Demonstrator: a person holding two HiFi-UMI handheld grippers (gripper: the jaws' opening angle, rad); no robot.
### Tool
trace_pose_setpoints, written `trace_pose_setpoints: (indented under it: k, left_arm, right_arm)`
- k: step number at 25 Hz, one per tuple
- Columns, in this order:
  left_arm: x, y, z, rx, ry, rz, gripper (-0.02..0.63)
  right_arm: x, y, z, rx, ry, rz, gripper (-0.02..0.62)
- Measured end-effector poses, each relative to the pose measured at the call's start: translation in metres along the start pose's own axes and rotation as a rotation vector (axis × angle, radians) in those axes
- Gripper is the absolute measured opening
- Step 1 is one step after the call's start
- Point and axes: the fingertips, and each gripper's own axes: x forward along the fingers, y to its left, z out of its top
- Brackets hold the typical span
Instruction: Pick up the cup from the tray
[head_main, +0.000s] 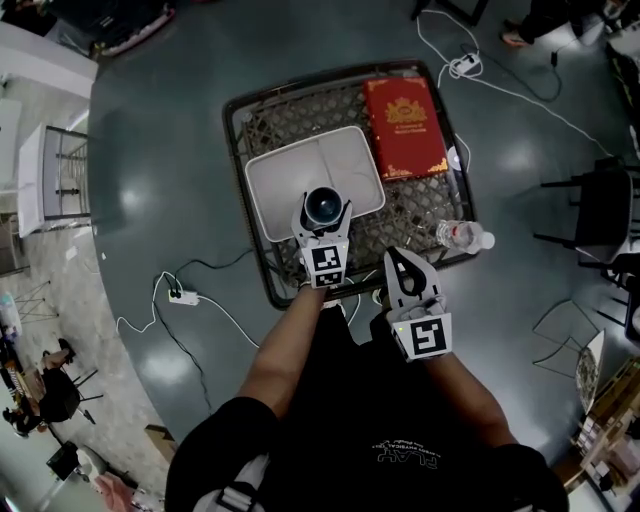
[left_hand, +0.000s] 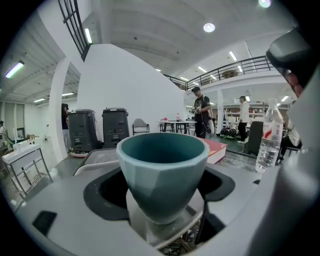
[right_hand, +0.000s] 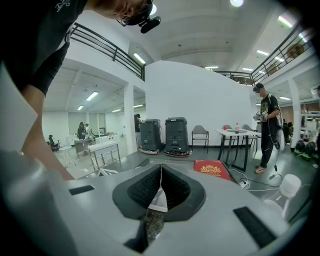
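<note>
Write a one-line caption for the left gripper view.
Left gripper holds the teal cup over the white tray; red book and bottle behind.

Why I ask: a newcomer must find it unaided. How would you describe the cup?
On the wire-mesh table in the middle of the dark floor lies a white tray. At the tray's near edge the cup sits between the jaws of the left gripper. It is teal, faceted and open-topped, unlike the flat red book and clear bottle.
</note>
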Motion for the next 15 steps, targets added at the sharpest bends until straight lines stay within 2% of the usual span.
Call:
trace_pose_setpoints:
  k: [11, 15]
  left_arm:
    - [0.002, -0.001, 0.002, 0.019, 0.017, -0.025, 0.387]
    - [-0.014, 0.001, 0.02, 0.016, -0.018, -0.035, 0.387]
  right_arm:
    - [0.0, -0.004, -0.006, -0.002, 0.015, 0.0, 0.009]
    - [0.003, -0.005, -0.006, 0.002, 0.009, 0.002, 0.009]
